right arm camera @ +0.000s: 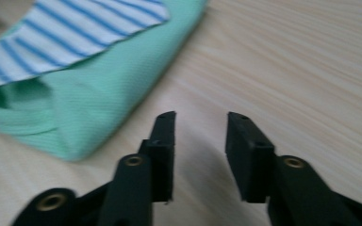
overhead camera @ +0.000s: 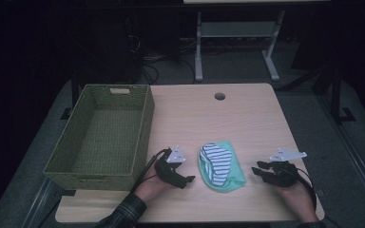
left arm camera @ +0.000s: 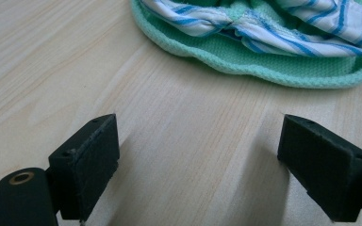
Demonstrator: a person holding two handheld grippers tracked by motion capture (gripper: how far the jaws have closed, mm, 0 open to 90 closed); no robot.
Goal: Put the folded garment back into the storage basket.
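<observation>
A folded mint-green garment (overhead camera: 221,167) with a white and blue striped lining lies on the wooden table near its front edge. My left gripper (overhead camera: 186,180) rests just left of it with its jaws wide apart and bare wood between them. In the left gripper view the garment (left arm camera: 264,52) lies a short way beyond the left gripper (left arm camera: 198,160). My right gripper (overhead camera: 257,171) sits to the right of the cloth, pointing at it. In the right gripper view the right gripper (right arm camera: 200,150) stands partly open over bare wood, and the garment (right arm camera: 75,94) lies up and to the left.
A green woven basket (overhead camera: 102,135) stands on the left part of the table, with nothing in it. The table (overhead camera: 209,114) has a round cable hole (overhead camera: 219,96) near its far edge. Beyond it are a dark floor and a white desk frame (overhead camera: 237,42).
</observation>
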